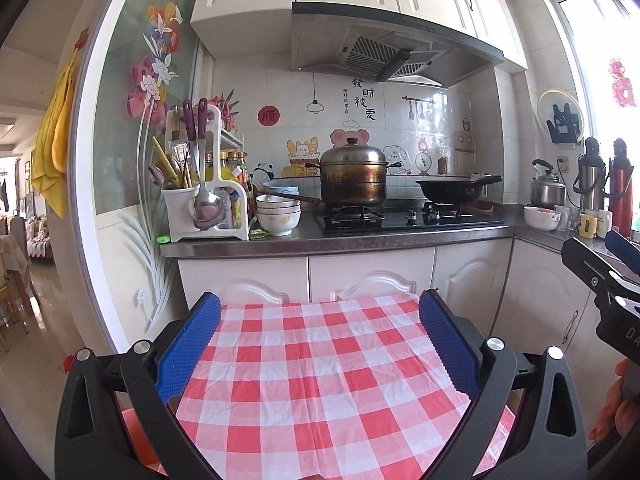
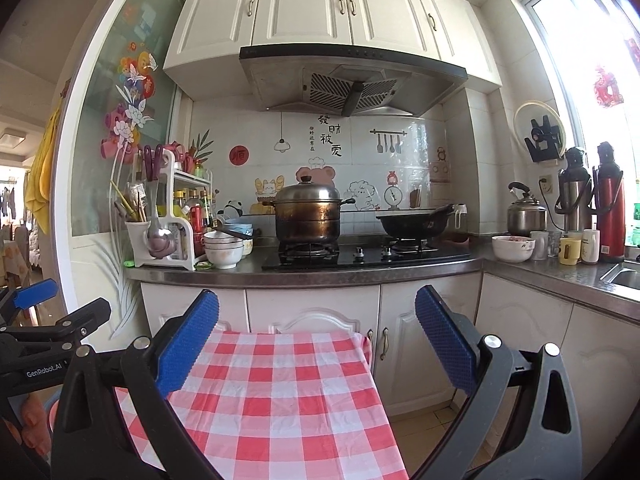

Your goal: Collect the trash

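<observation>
My left gripper [image 1: 320,312] is open and empty, its blue-padded fingers [image 1: 192,344] spread above a table with a red-and-white checked cloth [image 1: 320,380]. My right gripper [image 2: 318,312] is also open and empty over the same cloth [image 2: 276,396], near its right edge. Each gripper shows at the side of the other's view: the right one [image 1: 608,276] and the left one [image 2: 36,320]. A small green wrapper [image 1: 259,233] lies on the countertop by the stacked bowls; it also shows in the right wrist view [image 2: 205,265]. No trash bin is in view.
Beyond the table stands a kitchen counter [image 1: 360,240] with a utensil rack [image 1: 200,184], stacked bowls [image 1: 279,216], a steamer pot [image 1: 354,176] and a wok [image 1: 456,190] on the hob. A kettle [image 2: 526,212], thermoses [image 2: 608,200], cups and a sink [image 2: 626,276] are on the right.
</observation>
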`<state>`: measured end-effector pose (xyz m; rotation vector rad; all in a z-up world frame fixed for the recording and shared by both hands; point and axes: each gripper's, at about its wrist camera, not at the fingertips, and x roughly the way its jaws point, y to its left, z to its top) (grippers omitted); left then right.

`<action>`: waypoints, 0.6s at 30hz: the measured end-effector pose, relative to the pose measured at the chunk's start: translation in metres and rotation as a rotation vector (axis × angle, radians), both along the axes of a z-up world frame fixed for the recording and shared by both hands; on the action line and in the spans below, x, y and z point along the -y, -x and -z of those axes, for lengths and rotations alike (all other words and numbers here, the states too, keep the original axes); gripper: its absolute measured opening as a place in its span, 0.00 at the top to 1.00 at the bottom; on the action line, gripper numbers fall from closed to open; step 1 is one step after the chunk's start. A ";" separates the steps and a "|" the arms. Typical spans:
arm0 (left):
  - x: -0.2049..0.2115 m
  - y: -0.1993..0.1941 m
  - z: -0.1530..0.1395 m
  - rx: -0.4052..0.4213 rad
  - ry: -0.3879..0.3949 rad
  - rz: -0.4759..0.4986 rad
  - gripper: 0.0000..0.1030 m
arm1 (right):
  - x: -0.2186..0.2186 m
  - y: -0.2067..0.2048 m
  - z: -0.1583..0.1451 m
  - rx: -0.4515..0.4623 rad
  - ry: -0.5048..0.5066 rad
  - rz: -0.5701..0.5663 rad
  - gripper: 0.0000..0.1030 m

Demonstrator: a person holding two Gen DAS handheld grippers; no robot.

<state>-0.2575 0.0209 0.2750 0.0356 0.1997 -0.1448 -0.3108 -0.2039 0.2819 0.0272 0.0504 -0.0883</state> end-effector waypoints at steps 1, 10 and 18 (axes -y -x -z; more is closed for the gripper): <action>0.001 0.001 0.000 0.003 -0.001 -0.001 0.05 | 0.000 0.001 0.000 0.002 0.001 0.004 0.04; 0.000 0.006 -0.002 0.020 0.004 -0.002 0.05 | 0.000 0.003 -0.001 0.006 0.011 0.012 0.04; -0.002 0.007 -0.002 0.021 0.008 -0.002 0.05 | -0.001 0.003 -0.001 0.009 0.010 0.014 0.04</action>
